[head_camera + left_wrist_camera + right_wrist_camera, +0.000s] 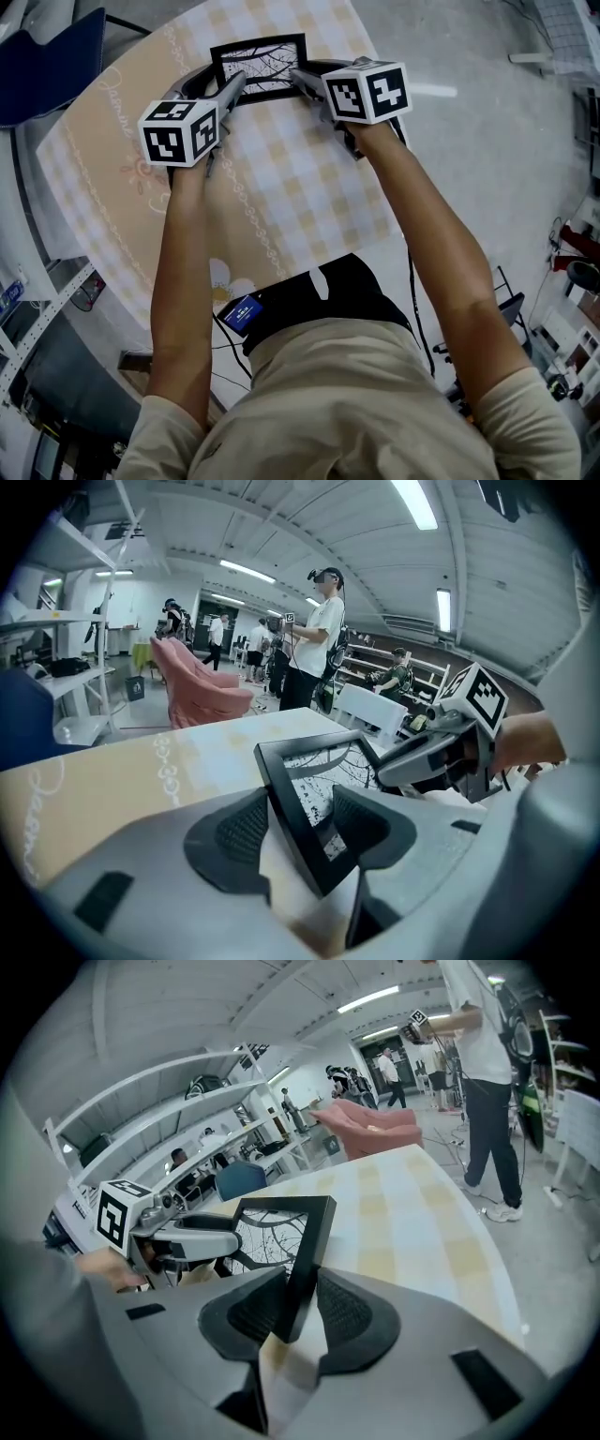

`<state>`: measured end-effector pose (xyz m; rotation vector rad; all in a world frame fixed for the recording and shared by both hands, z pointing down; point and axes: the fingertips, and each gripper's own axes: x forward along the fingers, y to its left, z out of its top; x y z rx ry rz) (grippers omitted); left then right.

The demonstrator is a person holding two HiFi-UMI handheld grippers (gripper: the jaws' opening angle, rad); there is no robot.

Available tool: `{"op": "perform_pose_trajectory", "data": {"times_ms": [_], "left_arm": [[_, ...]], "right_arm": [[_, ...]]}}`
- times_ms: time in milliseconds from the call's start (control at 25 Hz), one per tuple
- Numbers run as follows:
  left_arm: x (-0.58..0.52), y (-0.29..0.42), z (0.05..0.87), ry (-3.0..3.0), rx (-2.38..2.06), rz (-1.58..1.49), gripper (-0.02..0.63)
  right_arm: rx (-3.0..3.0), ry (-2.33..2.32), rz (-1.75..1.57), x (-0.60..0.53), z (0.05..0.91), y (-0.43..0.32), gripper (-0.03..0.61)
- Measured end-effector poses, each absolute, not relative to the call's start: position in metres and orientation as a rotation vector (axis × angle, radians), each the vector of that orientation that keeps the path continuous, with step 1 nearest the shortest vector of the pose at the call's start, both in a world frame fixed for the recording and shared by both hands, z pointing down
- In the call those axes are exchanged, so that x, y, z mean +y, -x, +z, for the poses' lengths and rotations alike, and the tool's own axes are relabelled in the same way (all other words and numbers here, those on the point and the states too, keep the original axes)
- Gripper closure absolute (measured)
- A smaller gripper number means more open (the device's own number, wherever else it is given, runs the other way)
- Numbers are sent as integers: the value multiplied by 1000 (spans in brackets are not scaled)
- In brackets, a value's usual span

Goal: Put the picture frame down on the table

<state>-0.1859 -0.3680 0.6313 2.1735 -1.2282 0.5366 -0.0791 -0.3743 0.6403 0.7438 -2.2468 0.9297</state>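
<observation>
A black picture frame (260, 66) with a branch drawing is held between both grippers over the far part of the checked tablecloth (281, 197). My left gripper (235, 87) is shut on the frame's left side, and my right gripper (302, 79) is shut on its right side. In the left gripper view the frame (309, 803) sits edge-on between the dark pads (246, 829), with the right gripper (436, 750) beyond it. In the right gripper view the frame (281, 1237) stands between the pads (345, 1312), and the left gripper (187, 1232) is across from it. Whether the frame touches the cloth is unclear.
A dark blue chair (52, 66) stands at the table's far left, and a white rack (47, 309) lies to my left. A pink armchair (202, 686) and several standing people (314, 635) are beyond the table. The table's right edge drops to grey floor (487, 169).
</observation>
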Motion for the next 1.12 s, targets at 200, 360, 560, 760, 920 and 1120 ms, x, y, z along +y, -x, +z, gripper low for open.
{"op": "perform_pose_trajectory", "data": {"times_ms": [200, 360, 560, 760, 920, 1120], "left_arm": [[-369, 196, 629, -2178, -1367, 674, 410], [-367, 195, 619, -2200, -1359, 673, 411], [-361, 191, 590, -2237, -1348, 606, 427], [-347, 187, 545, -2285, -1352, 538, 449], [-334, 183, 491, -2357, -1364, 457, 583], [-307, 169, 418, -2455, -1351, 361, 607]], "right_arm": [[-2205, -780, 851, -378, 646, 76, 463], [-2177, -794, 823, -381, 647, 75, 465], [-2195, -810, 780, -380, 626, 73, 488], [-2276, -804, 773, -374, 583, 72, 503], [-2397, -797, 732, -368, 524, 73, 531], [-2595, -753, 598, -343, 430, 68, 574]]}}
